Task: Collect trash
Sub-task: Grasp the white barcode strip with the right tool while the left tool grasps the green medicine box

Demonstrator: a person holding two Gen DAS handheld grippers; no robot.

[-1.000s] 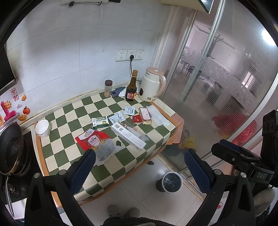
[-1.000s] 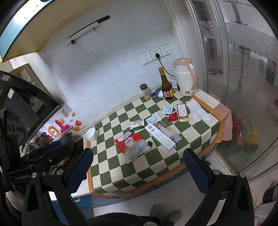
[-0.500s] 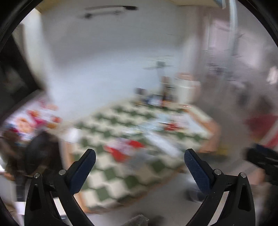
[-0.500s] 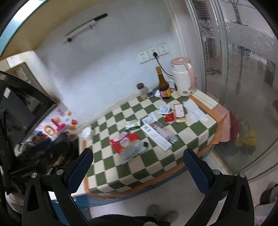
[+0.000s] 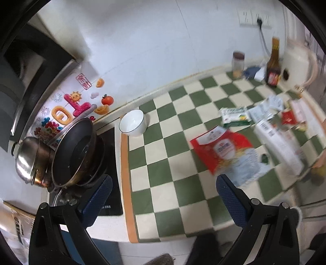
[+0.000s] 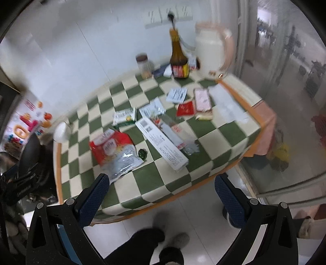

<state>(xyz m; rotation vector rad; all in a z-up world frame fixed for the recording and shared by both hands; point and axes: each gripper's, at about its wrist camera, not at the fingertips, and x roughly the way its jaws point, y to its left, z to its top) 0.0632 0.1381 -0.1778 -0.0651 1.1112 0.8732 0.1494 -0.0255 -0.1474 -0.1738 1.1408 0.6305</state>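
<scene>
You are holding both grippers spread and empty: the left gripper [image 5: 163, 195] and the right gripper [image 6: 162, 194] are hovering at the near edge of the checkered counter [image 6: 222, 130]. Trash is lying mid-counter: one crumpled red-and-silver bag [image 6: 116, 151], one long white box [image 6: 161, 143], one green packet [image 6: 124, 118], and several blurred small wrappers far right.

White tiled wall [image 6: 77, 46] behind, with a row of sockets [image 6: 169, 17] high up. Green-and-cream checked cloth with an orange border over the counter [image 6: 205, 161]. Pale glossy floor tiles [image 6: 195, 216] below. Frosted glass sliding door [image 6: 289, 85] to the right. Bright fruit and sun stickers [image 5: 79, 102] low on the wall beside the stove.
</scene>
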